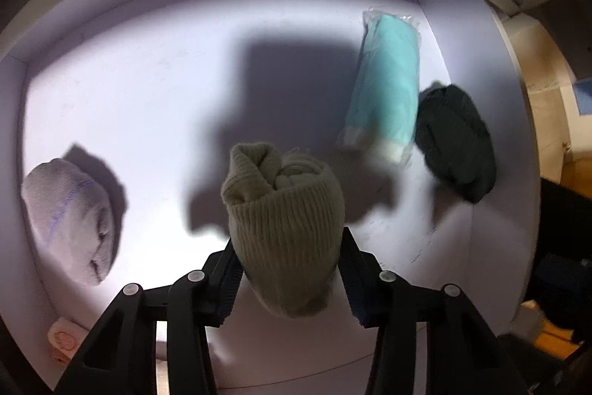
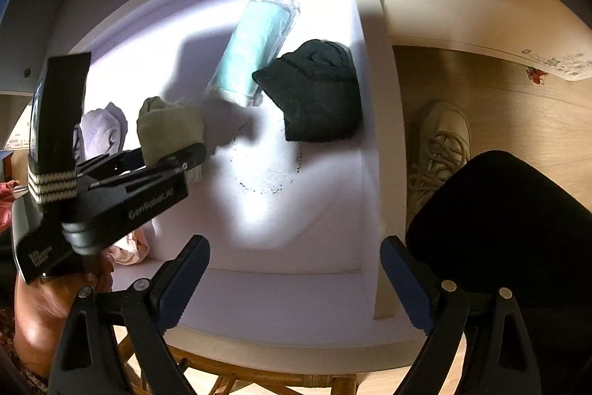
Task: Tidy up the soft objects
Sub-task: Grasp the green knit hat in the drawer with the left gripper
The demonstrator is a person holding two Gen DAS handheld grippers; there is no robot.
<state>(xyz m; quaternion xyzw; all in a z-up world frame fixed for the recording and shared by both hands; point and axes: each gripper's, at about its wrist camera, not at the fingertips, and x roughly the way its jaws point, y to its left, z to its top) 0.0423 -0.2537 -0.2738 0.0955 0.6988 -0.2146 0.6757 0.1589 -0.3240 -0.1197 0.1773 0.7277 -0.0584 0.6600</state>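
My left gripper [image 1: 288, 247] is shut on a rolled olive-beige knit sock bundle [image 1: 281, 210] and holds it over the floor of a white drawer [image 1: 148, 99]. The bundle also shows in the right wrist view [image 2: 168, 132], with the left gripper [image 2: 177, 154] around it. In the drawer lie a teal cloth in a clear bag [image 1: 386, 87] [image 2: 255, 50], a dark green roll [image 1: 457, 143] [image 2: 318, 95] beside it, a pale lilac roll [image 1: 70, 217] [image 2: 101, 132] at the left, and a pink roll [image 1: 63, 343] [image 2: 127, 248]. My right gripper [image 2: 296, 261] is open and empty above the drawer's near edge.
The drawer's right wall [image 2: 370, 99] borders a wooden floor [image 2: 518, 106]. A person's beige shoe [image 2: 440, 143] and dark trouser leg [image 2: 499, 228] are right of the drawer. A wicker frame [image 2: 222, 372] lies below the front edge.
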